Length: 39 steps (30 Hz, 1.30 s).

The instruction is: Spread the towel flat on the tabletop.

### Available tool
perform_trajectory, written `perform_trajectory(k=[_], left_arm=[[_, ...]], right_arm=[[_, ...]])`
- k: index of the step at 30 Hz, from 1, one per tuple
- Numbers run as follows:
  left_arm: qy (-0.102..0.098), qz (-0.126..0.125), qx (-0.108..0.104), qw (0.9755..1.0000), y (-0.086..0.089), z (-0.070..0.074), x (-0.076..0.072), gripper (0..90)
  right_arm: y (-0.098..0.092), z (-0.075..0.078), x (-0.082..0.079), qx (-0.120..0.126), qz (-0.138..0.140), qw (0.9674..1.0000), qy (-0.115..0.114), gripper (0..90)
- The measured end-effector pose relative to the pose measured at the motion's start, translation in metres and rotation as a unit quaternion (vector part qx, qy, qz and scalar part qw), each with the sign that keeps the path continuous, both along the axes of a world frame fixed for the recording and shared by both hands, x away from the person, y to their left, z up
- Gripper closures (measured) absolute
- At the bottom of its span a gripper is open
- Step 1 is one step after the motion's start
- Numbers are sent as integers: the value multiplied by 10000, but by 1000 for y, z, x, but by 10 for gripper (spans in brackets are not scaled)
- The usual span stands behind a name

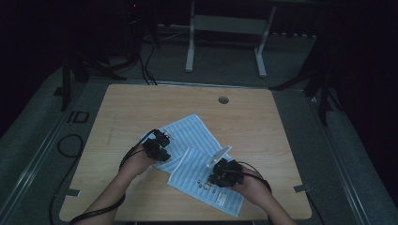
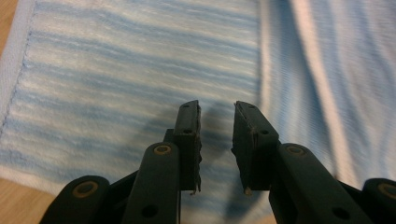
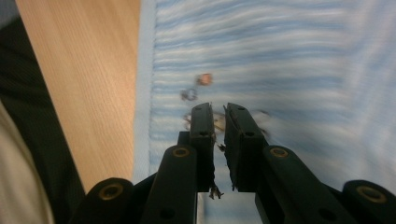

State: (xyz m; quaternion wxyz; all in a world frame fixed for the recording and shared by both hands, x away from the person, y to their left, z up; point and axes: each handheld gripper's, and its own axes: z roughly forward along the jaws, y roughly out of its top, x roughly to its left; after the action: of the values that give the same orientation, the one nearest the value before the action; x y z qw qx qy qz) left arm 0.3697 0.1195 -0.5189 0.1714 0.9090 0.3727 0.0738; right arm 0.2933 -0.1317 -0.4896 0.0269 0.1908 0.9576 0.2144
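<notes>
Towel (image 1: 197, 154), blue-striped, lies folded on table (image 1: 263, 122); left tool (image 2: 217, 140) and right tool (image 3: 219, 135) hover narrowly parted, empty.

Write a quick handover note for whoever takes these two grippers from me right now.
Left gripper: jaws slightly apart, nothing between them, over the towel's left part.
Right gripper: jaws nearly together, nothing gripped, above the small printed marks near the towel's edge.
Towel: blue-striped, on the wooden table, partly folded, one layer overlapping another.
Done: a partial fold.
Left: probably regrip the edges and finish folding.
</notes>
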Motion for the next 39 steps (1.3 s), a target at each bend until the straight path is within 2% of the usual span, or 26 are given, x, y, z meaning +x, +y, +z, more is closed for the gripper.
perform_trajectory(k=[1, 2, 3, 7, 9, 13, 18, 21, 25, 27, 28, 31, 32, 35, 39], left_arm=[[36, -19, 60, 10000, -1, -4, 3, 712], [36, -19, 60, 10000, -1, -4, 3, 712], [38, 26, -25, 10000, -1, -6, 4, 712], [50, 2, -19, 10000, 0, -6, 10, 712], [41, 13, -37, 10000, 0, -6, 13, 712], [-2, 42, -66, 10000, 0, -6, 20, 705], [-25, 20, -86, 10000, -1, -7, 30, 695], [-19, 30, -67, 10000, -2, -6, 41, 689], [8, 55, 86, 9999, -4, -5, 57, 678], [1, 64, 124, 9999, -4, -5, 60, 668], [-12, 150, 249, 9996, -8, -4, 72, 668], [-31, 194, 376, 9991, -11, -3, 81, 667], [-31, 194, 376, 9991, -11, -3, 81, 667], [-34, 252, 481, 9985, -14, -3, 90, 666], [-42, 334, 493, 9982, -19, -3, 99, 666]], right_arm=[[8, -11, 1, -184, 37, 9998, 55, 813], [8, -11, 1, -184, 37, 9998, 55, 813], [11, -23, 4, -342, 42, 9993, 125, 810], [10, -33, 7, -483, 47, 9987, 173, 805], [7, -33, 10, -460, 54, 9986, 235, 804], [1, -31, 14, -681, 194, 9973, 203, 791], [-6, -30, 14, -797, 240, 9963, 230, 787], [-11, -30, 13, -816, 258, 9960, 255, 788], [-16, -30, 6, -774, 312, 9960, 323, 787], [-18, -30, 3, -767, 335, 9959, 343, 787], [-20, -30, -7, -771, 413, 9953, 406, 787], [-19, -30, -22, -806, 621, 9938, 440, 787], [-19, -30, -22, -806, 621, 9938, 440, 787], [-16, -30, -39, -858, 851, 9915, 476, 787], [-11, -30, -56, -891, 1043, 9893, 490, 782]])
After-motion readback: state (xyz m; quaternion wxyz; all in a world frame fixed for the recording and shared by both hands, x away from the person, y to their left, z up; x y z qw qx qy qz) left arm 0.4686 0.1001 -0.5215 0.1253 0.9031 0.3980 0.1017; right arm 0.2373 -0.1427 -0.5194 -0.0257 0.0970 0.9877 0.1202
